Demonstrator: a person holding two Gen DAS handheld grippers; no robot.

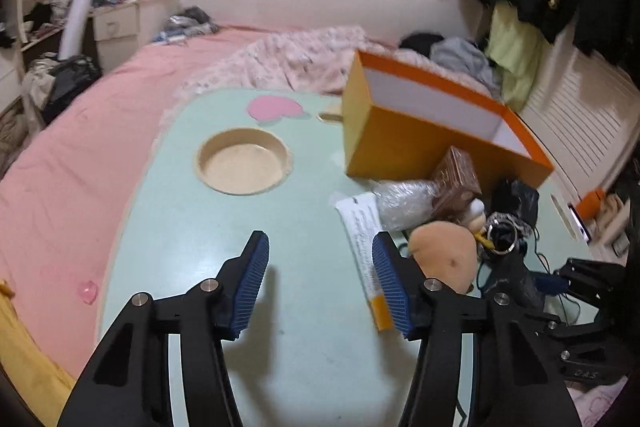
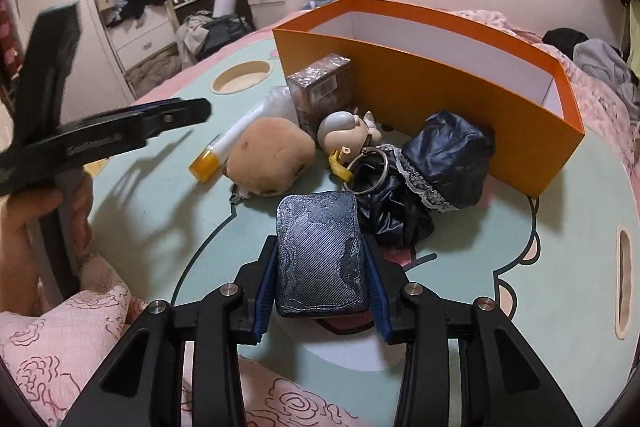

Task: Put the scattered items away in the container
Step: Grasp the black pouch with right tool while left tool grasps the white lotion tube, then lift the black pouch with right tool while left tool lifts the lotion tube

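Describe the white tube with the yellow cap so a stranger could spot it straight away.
Start at the orange box on the pale green table; loose items are heaped against its front wall. At the heap's left edge, beside the tan plush toy, lies the tube. It is the only long, thin item, white with a yellow cap pointing away from the box.

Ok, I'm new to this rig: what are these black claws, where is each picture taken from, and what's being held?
No robot here: a person holds a two-finger gripper in each hand, with a fisheye camera on each looking along its fingers. The left view shows the left gripper, its jaws open over bare tabletop, beside a white tube with a yellow cap. The right view shows the right gripper, its jaws shut on a dark blue patterned case. On the pale green table lie a tan plush toy, a doll-head keychain, a brown box and a black lace-trimmed pouch, in front of the orange box.
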